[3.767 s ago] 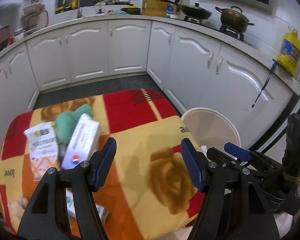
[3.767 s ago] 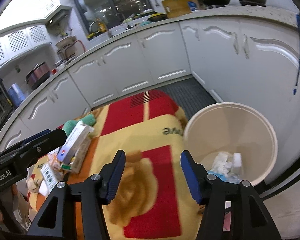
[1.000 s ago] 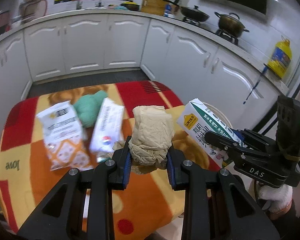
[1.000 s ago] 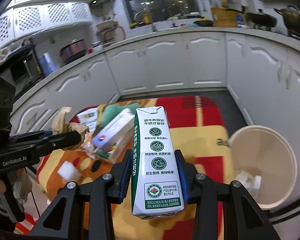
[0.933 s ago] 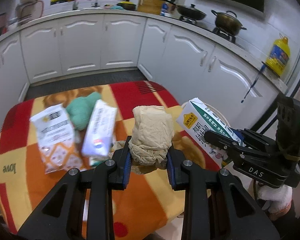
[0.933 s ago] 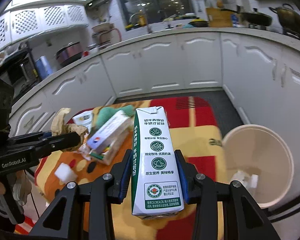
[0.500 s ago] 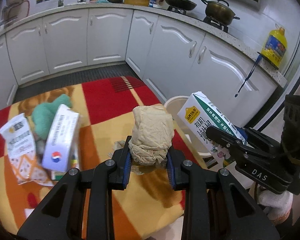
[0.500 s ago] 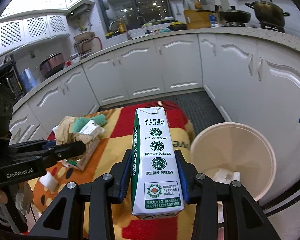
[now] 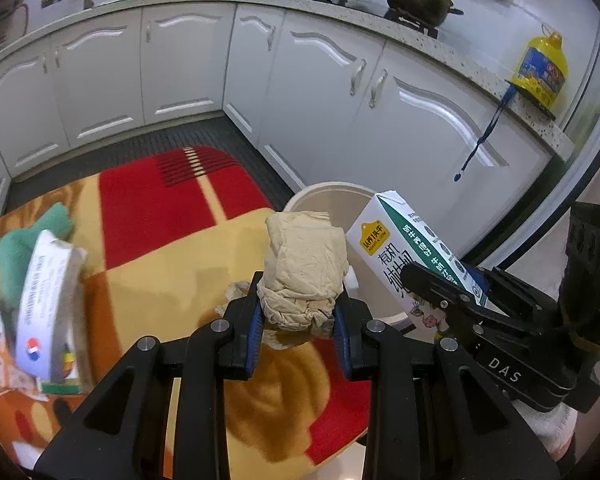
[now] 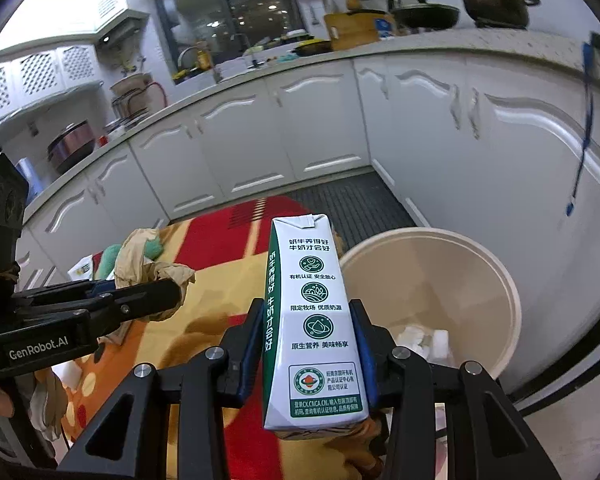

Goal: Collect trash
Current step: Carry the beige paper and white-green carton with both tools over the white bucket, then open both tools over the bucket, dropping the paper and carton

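**Over the bin-side edge of the table: both grippers loaded**

At the table's bin-side edge, left gripper has its blue pads clamped on a crumpled tan paper wad. Soft, light, compressible, so it probably deforms rather than slips; grip sits low on the wad, bulk sticks up above the pads.

Right gripper is clamped on a white-and-green milk carton, pads on its two narrow sides, lower half. Rigid coated cardboard with flat faces, likely smooth and a bit slippery; it looks empty and light, though I can't confirm. Carton is held beside the beige round plastic trash bin, which has white scraps at the bottom.

On the red-and-yellow patterned tablecloth, toward the far-left edge: a white wipes pack and green cloth, both soft.
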`<move>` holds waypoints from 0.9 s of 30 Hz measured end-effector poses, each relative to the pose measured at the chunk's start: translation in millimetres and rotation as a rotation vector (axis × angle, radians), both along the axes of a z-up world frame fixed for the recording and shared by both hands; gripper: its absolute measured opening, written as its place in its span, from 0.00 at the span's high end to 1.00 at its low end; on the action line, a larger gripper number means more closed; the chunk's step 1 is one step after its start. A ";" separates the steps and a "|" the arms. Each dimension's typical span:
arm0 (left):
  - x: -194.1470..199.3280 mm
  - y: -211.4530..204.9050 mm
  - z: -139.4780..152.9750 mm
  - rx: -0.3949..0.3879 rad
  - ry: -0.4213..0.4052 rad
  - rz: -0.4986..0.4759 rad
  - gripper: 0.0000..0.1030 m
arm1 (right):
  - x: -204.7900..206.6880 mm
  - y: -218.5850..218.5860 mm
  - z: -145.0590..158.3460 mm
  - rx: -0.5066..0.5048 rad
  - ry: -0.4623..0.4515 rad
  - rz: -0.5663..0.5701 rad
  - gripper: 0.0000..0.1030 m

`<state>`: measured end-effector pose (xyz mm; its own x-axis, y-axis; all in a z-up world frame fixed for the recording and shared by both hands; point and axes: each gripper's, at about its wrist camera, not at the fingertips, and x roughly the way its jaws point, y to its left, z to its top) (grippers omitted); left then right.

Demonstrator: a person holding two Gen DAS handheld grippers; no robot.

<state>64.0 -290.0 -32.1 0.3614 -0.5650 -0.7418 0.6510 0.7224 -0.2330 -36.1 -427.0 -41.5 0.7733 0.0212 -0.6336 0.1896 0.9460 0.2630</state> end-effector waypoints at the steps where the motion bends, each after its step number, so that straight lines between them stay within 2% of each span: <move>1: 0.7 -4.3 -0.8 0.001 0.004 -0.004 0.74 | -1.2 -4.7 -2.0 0.004 0.003 -0.010 0.62; 15: 15.8 -58.4 -32.1 0.032 0.079 -0.047 0.73 | -10.5 -50.6 -23.4 0.052 0.045 -0.124 0.62; 27: 23.9 -84.6 -54.2 0.061 0.102 -0.040 0.71 | -2.2 -75.2 -52.2 0.069 0.116 -0.190 0.62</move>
<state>87.9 -374.6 -86.2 0.2605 -0.5299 -0.8071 0.6550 0.7112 -0.2555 -38.3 -502.3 -93.6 0.6894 -0.0715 -0.7208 0.3955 0.8708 0.2919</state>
